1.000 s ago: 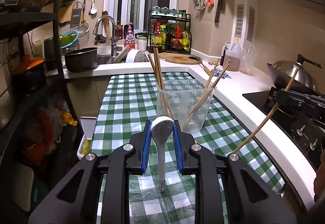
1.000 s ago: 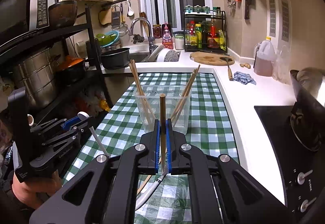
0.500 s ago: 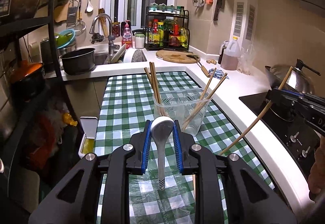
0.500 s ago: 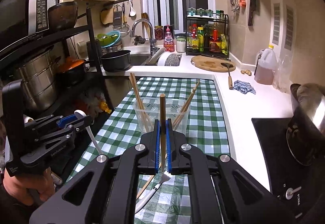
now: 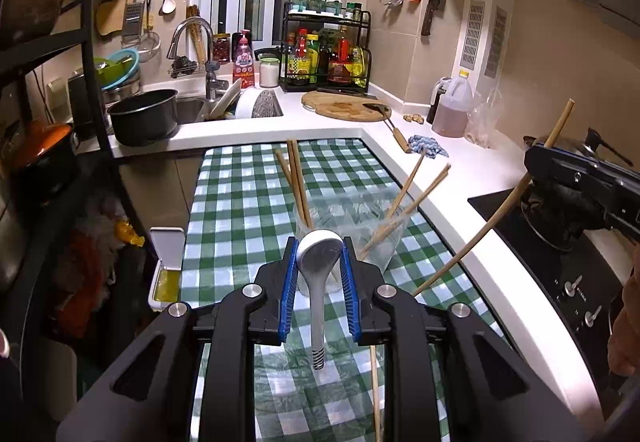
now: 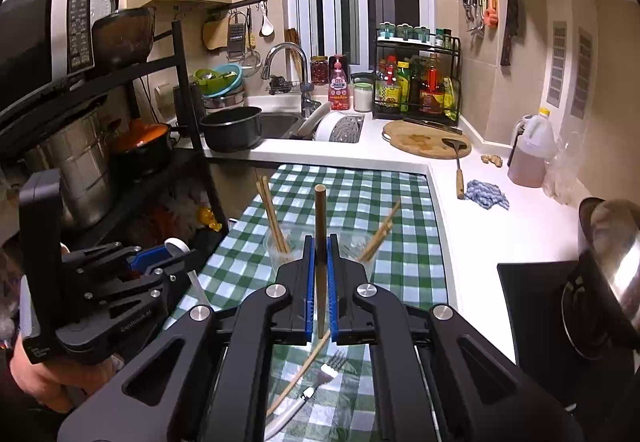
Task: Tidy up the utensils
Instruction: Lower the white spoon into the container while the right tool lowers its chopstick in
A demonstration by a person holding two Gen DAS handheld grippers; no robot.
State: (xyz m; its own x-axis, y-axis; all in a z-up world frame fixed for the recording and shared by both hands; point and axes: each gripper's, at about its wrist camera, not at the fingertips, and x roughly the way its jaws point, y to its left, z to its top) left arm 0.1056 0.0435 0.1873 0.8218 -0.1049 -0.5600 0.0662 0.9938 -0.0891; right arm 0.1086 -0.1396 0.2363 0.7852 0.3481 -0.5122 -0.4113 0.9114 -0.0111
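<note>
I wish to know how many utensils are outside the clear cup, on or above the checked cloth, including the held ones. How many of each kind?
spoon: 1, in the left tool
chopsticks: 2, held chopstick in the right tool, loose chopstick on the cloth
fork: 1, on the cloth
Total: 4

A clear plastic cup (image 5: 352,230) holding wooden chopsticks (image 5: 298,185) stands on the green-checked tablecloth (image 5: 240,201) just ahead of the left gripper (image 5: 318,274), with a white-handled metal fork (image 6: 308,390) and a loose chopstick (image 6: 298,378) below the right gripper (image 6: 320,282).
</note>
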